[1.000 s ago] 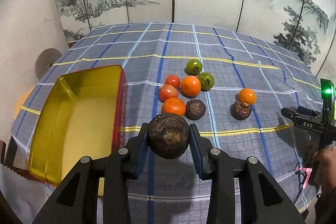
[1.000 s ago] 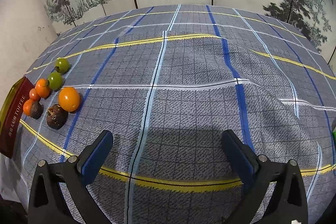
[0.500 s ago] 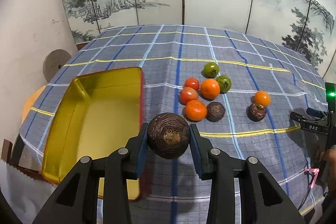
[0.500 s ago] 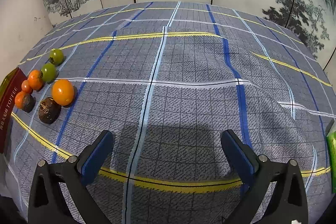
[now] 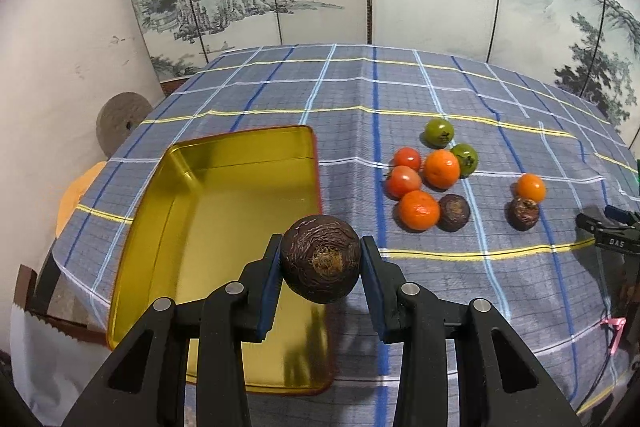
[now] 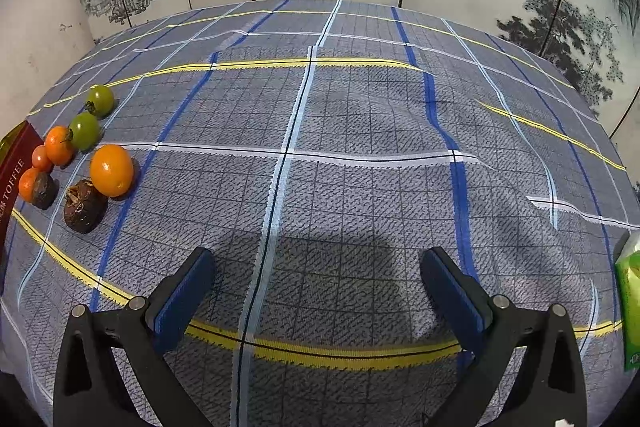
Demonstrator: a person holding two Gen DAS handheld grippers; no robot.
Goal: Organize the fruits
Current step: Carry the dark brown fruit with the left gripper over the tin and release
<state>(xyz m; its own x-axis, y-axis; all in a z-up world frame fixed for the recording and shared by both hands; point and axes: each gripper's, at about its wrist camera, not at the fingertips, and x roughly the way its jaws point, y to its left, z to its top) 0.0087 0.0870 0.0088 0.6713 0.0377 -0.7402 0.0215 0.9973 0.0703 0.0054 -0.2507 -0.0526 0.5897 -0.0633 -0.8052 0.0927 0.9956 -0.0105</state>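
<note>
My left gripper [image 5: 320, 261] is shut on a dark brown wrinkled fruit [image 5: 320, 259] and holds it above the right edge of an open gold tin [image 5: 224, 227]. Several fruits lie in a cluster on the checked cloth to the right: two green ones [image 5: 439, 132], red tomatoes [image 5: 403, 181], oranges [image 5: 441, 168], and a brown fruit [image 5: 453, 212]. Apart from them lie an orange [image 5: 530, 187] and a brown fruit [image 5: 523, 213]. My right gripper [image 6: 316, 279] is open and empty over bare cloth; the fruits [image 6: 111, 170] lie to its left.
The tin's red side [image 6: 14, 171] shows at the left edge of the right wrist view. A green packet [image 6: 630, 299] lies at the right edge. The right gripper's body [image 5: 612, 231] shows at the right of the left wrist view. A painted folding screen stands behind the table.
My left gripper has moved left with the brown fruit, from over the cloth to over the tin's right edge. My right gripper has shifted slightly and stays open.
</note>
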